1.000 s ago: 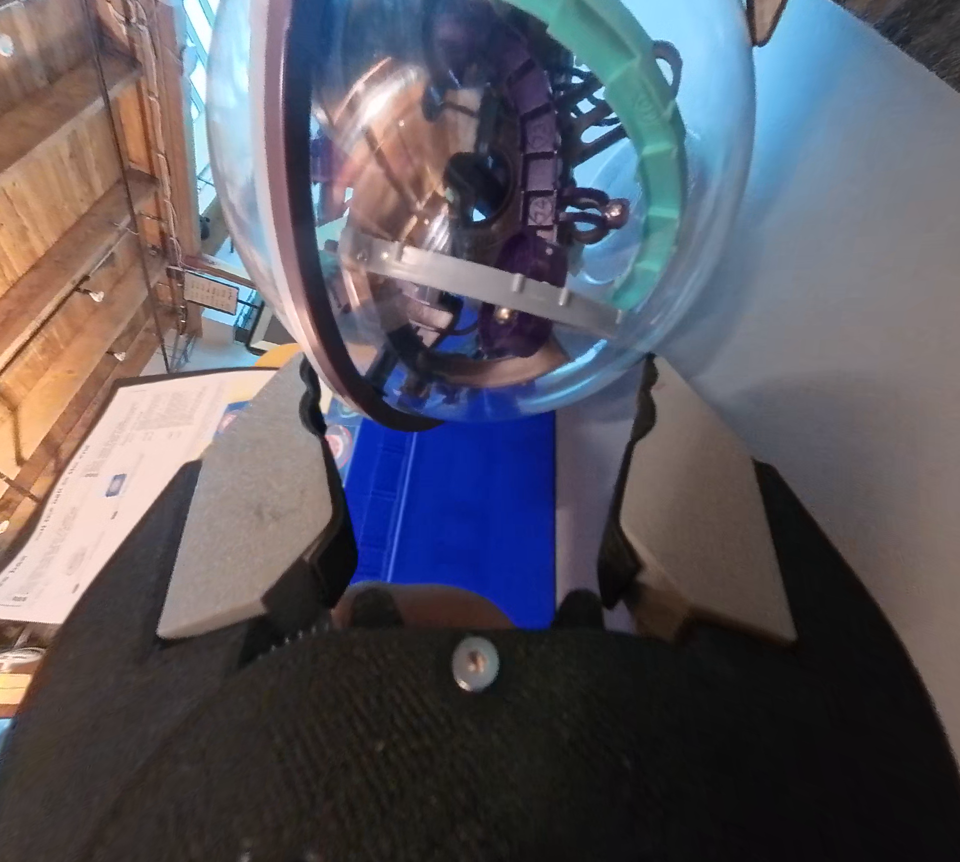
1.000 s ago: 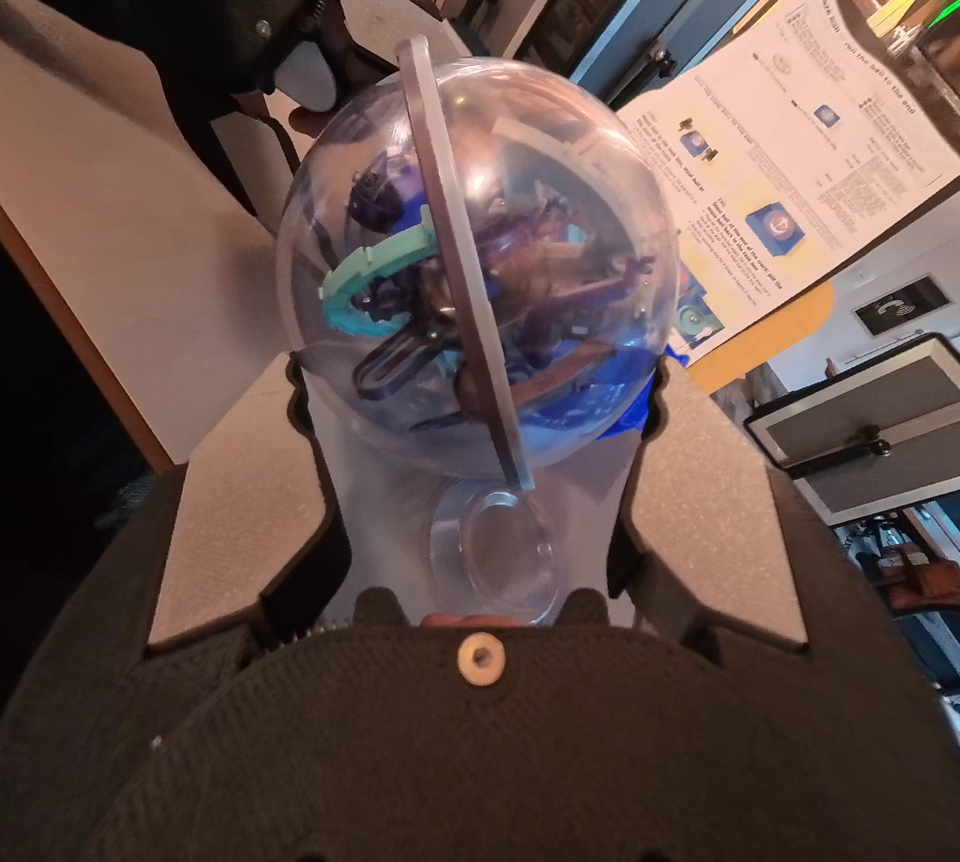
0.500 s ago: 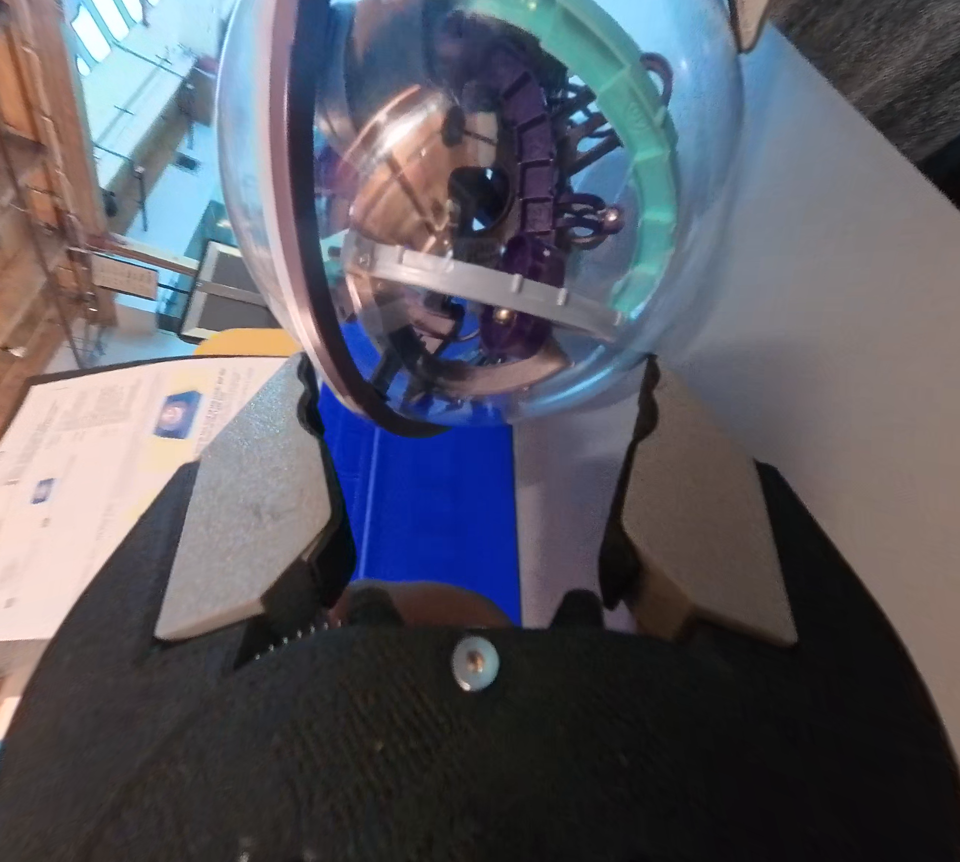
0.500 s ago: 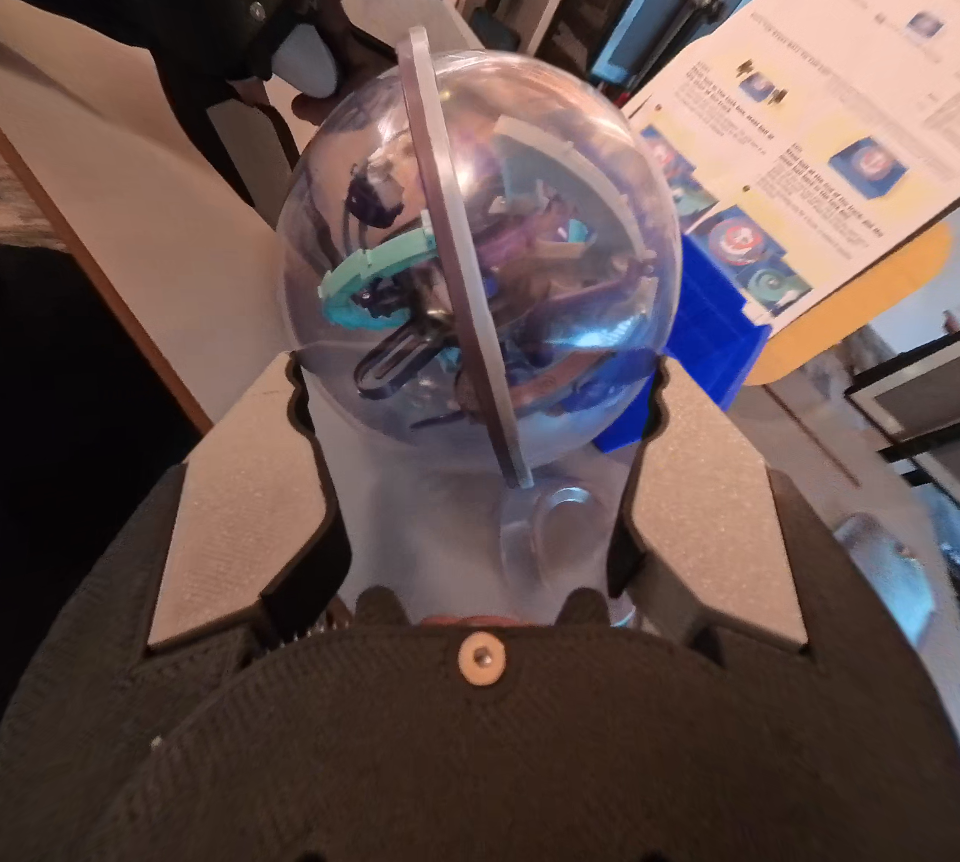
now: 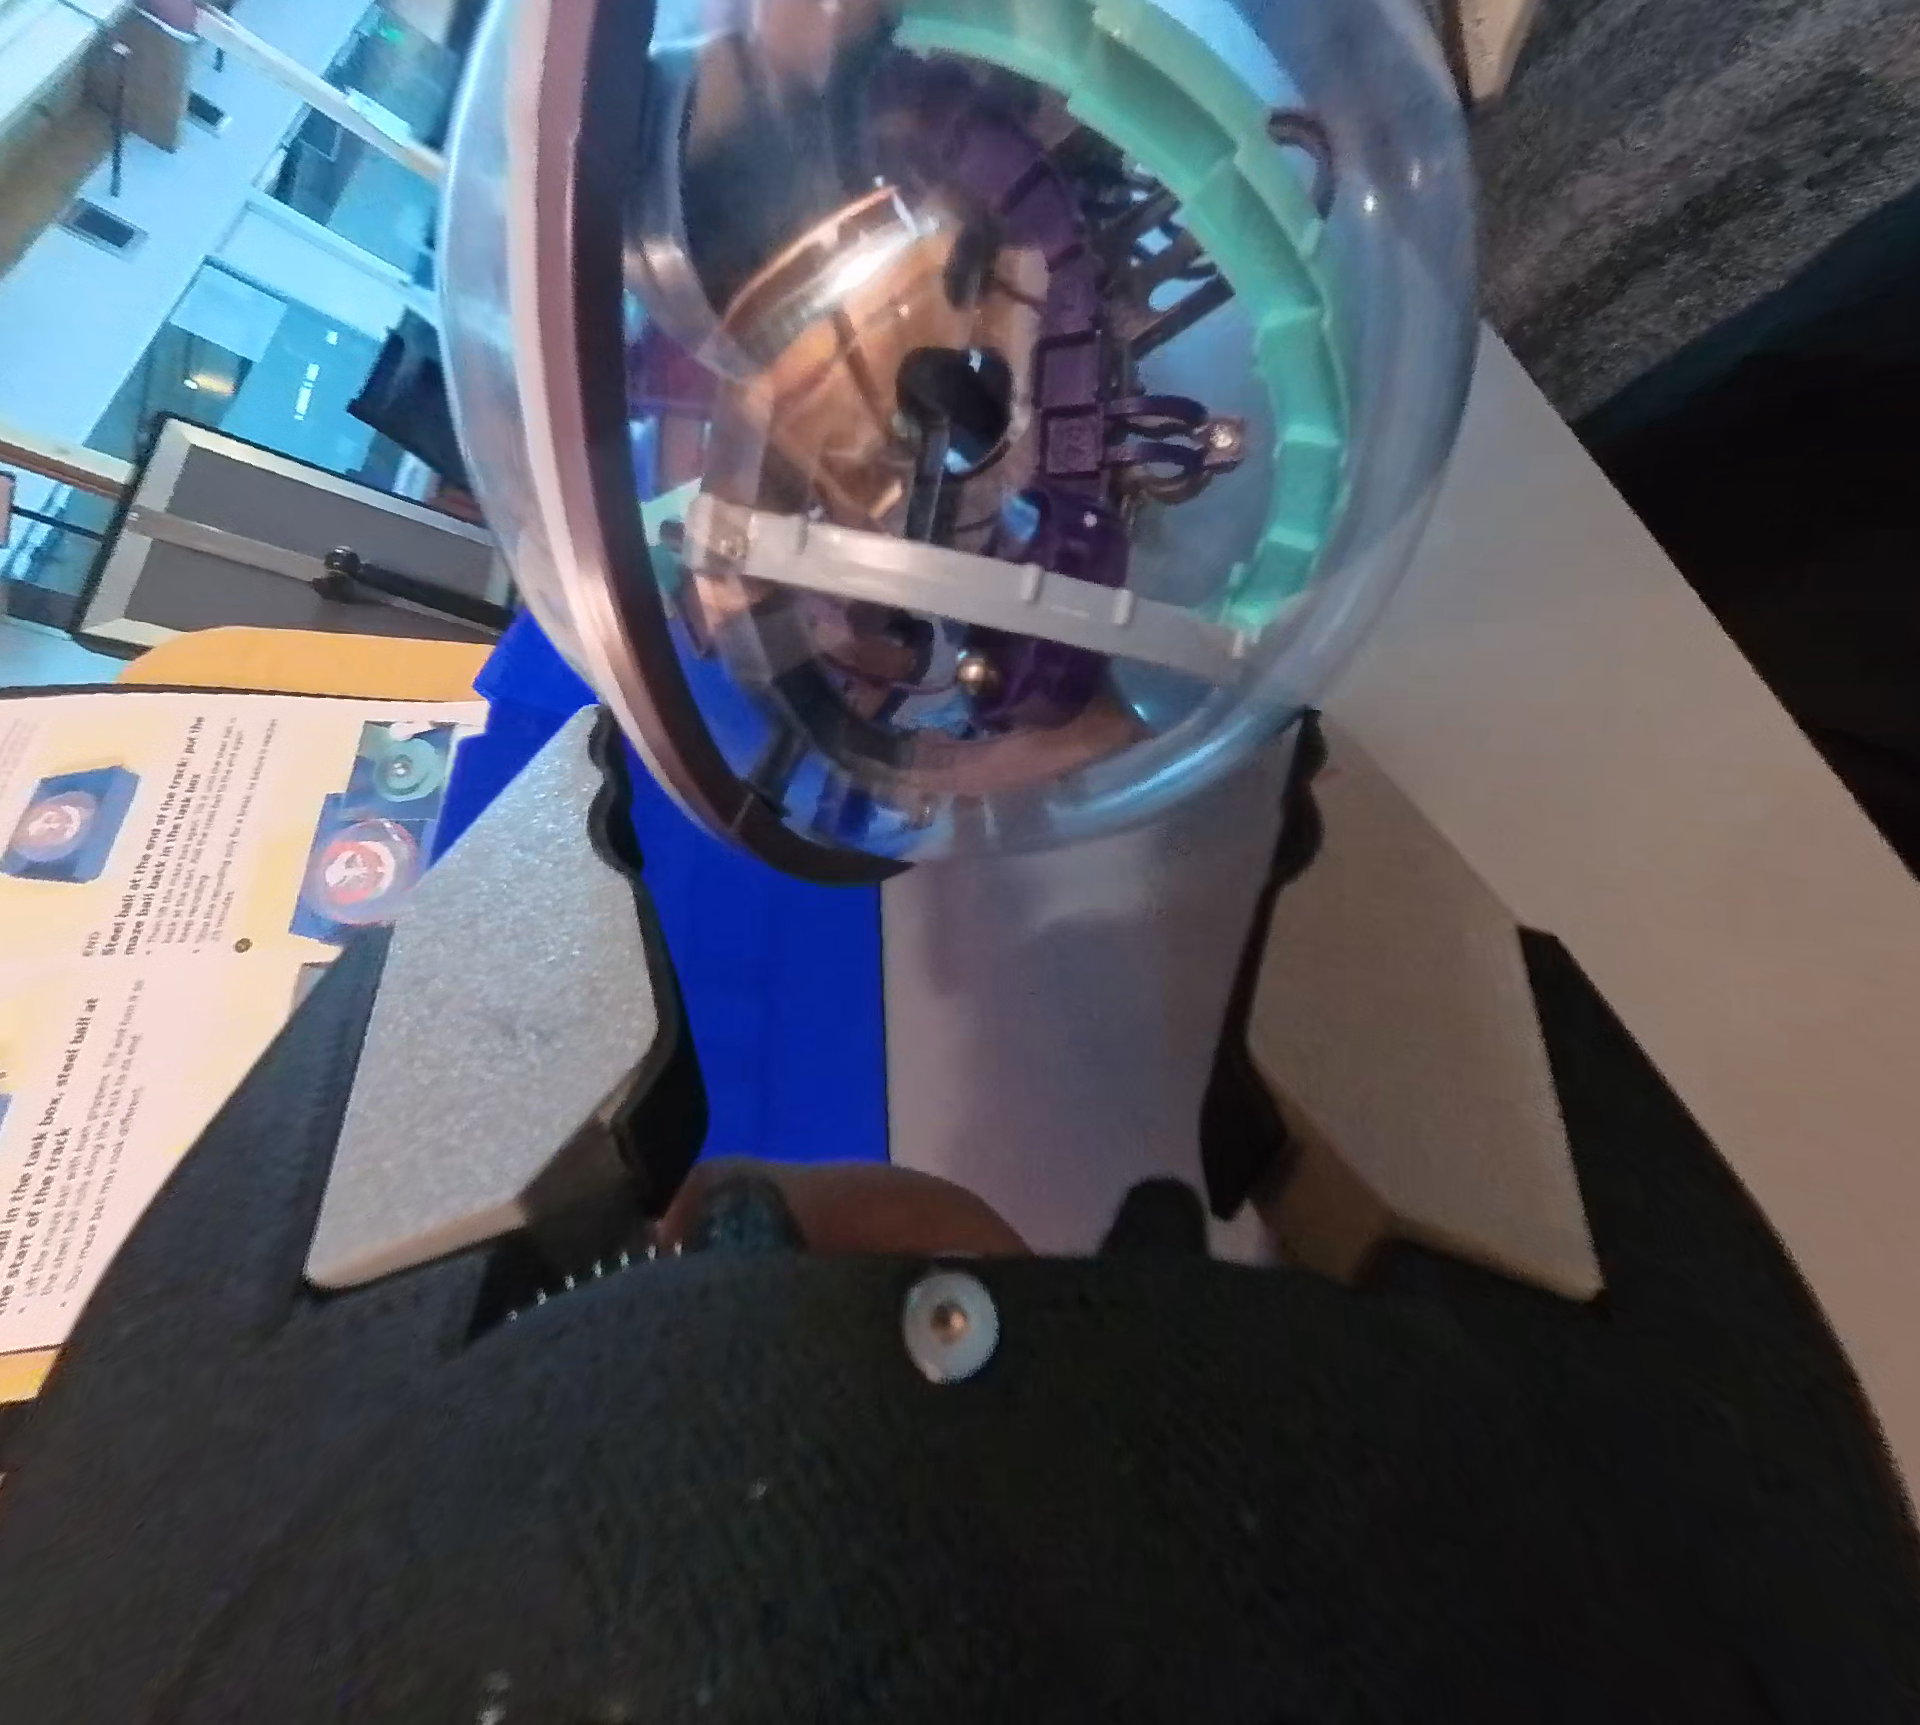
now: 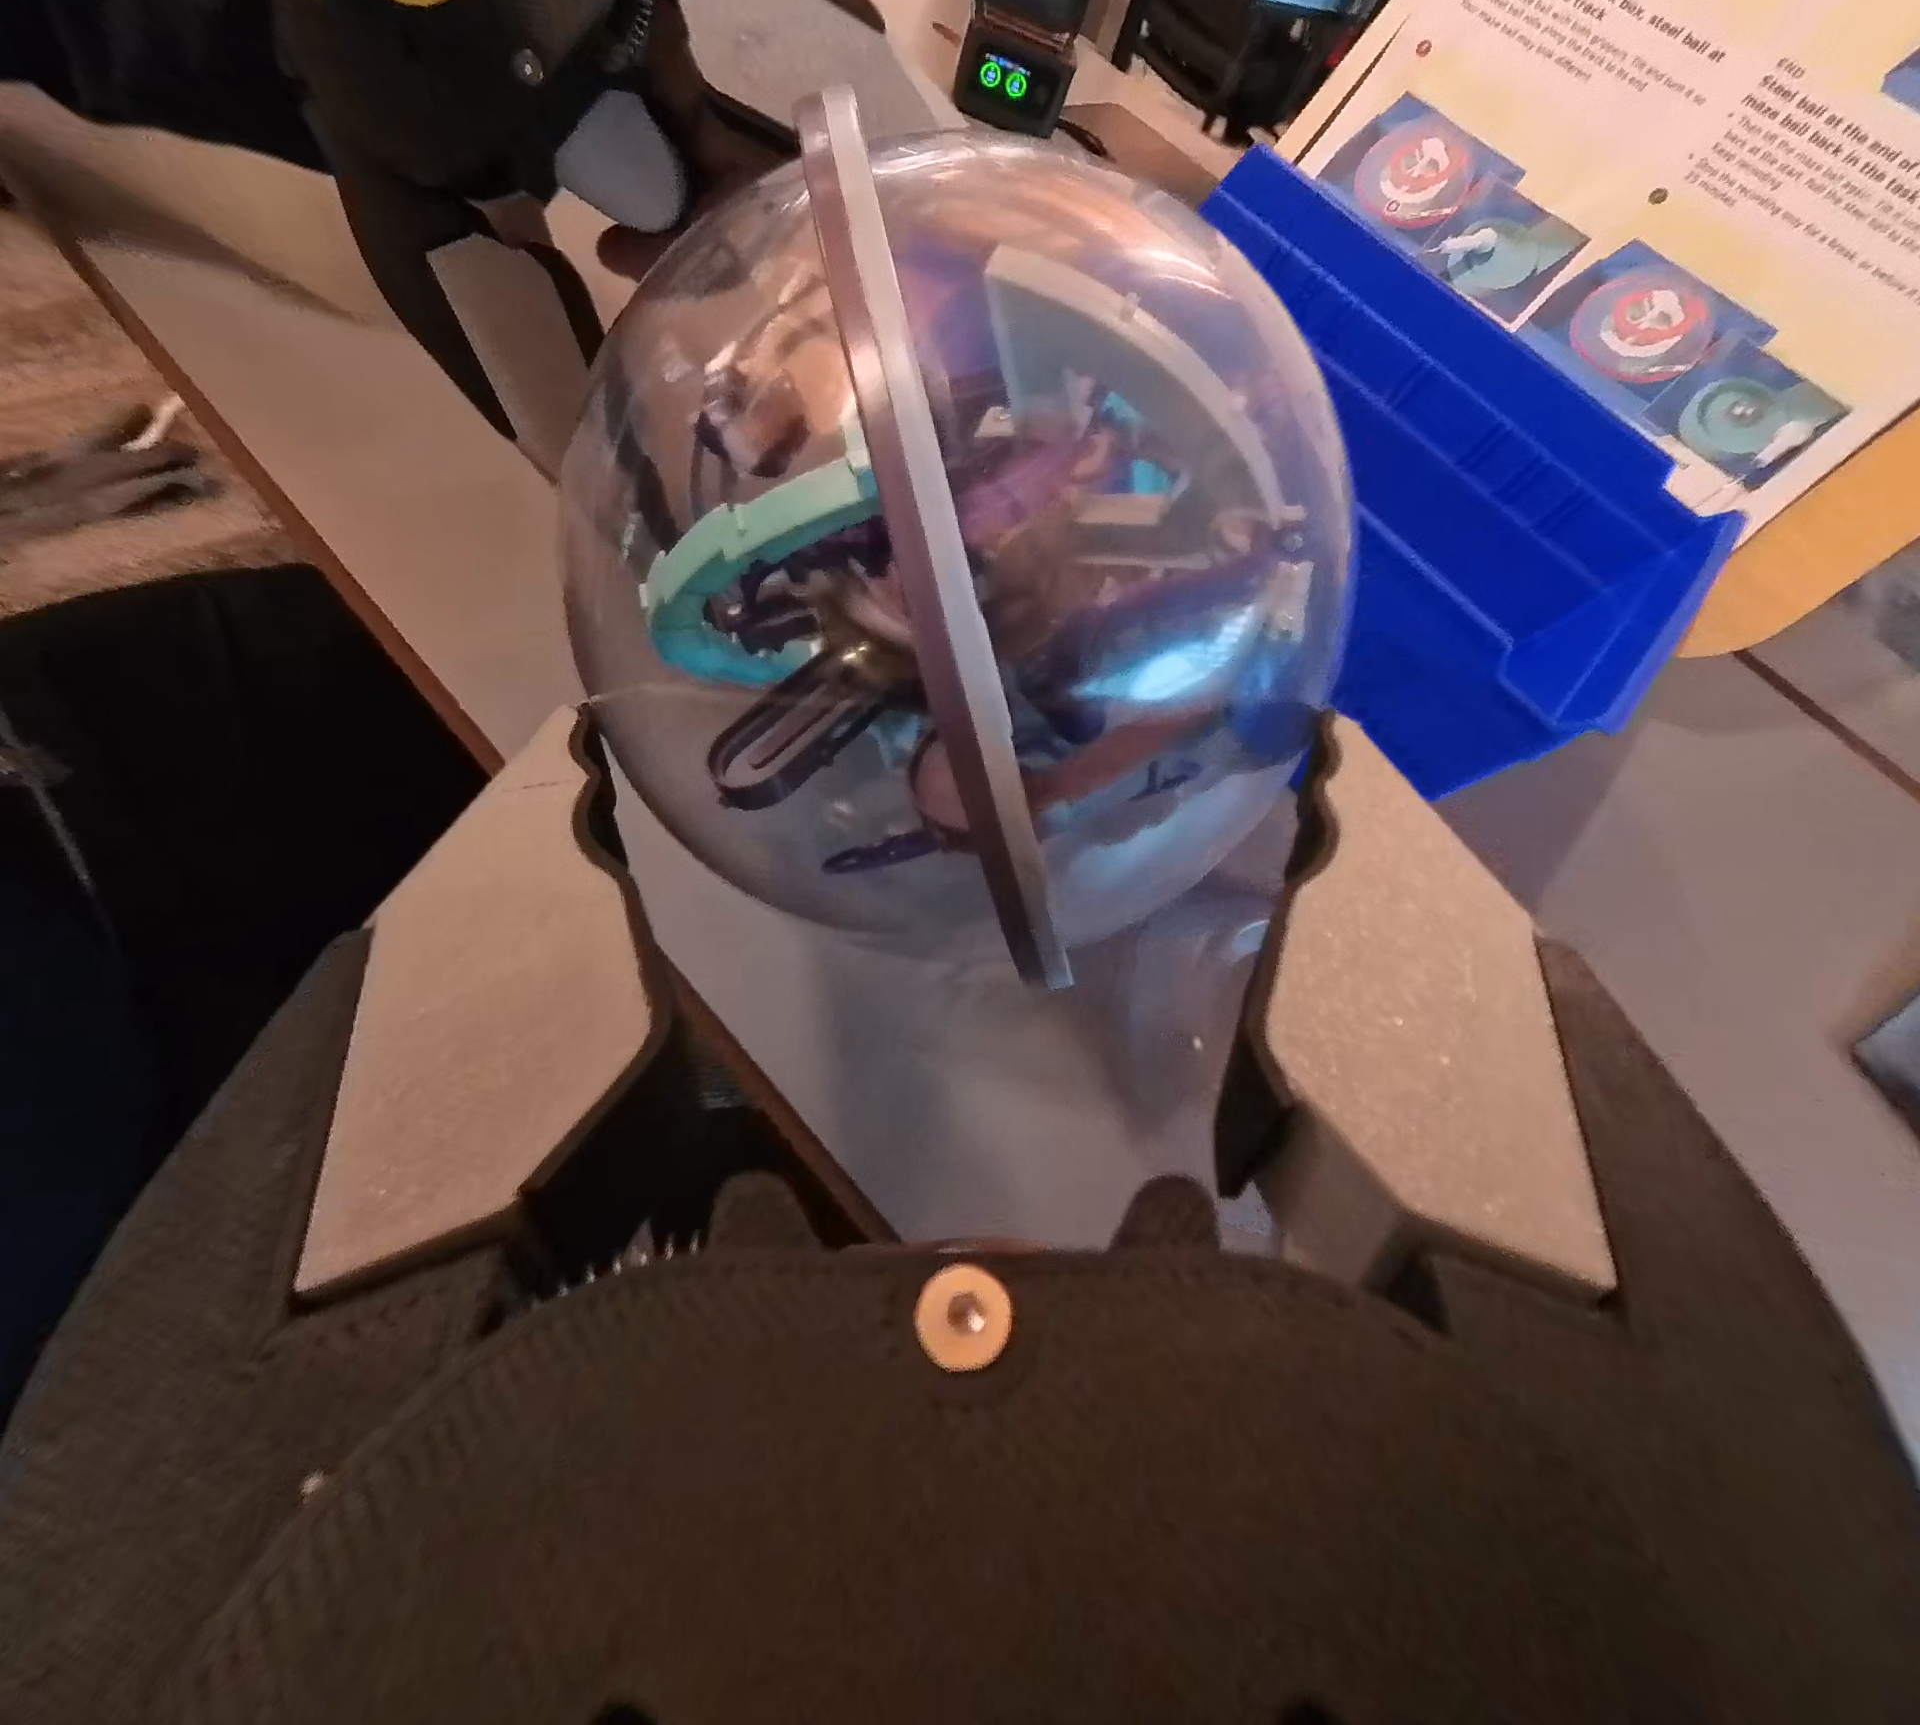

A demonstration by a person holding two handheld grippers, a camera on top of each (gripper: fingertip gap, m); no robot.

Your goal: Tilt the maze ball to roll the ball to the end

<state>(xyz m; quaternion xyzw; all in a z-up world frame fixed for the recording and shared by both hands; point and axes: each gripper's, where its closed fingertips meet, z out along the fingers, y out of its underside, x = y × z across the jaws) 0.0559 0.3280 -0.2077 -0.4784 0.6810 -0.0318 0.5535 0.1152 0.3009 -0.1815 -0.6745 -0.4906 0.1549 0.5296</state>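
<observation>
One clear plastic maze ball point(image 5: 956, 345) with green, purple and grey tracks inside sits clamped between two grippers: the left gripper point(image 5: 951, 740) holds it at its fingertips, and the right gripper point(image 6: 951, 740) grips it the same way. One small steel ball point(image 5: 977, 669) shows only in the left wrist view, low in the sphere just ahead of the fingertips. One blue plastic bin point(image 6: 1475, 532) lies on the pale counter point(image 6: 1714, 844) beyond the right gripper; only the right wrist view shows the small black device with green lights point(image 6: 1018, 49).

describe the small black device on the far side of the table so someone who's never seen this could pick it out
Start at the clear maze ball between the right gripper fingers, then look past its top along the pale table. The small black device stands there, left of the blue bin. It alone has two glowing green circles.
</observation>
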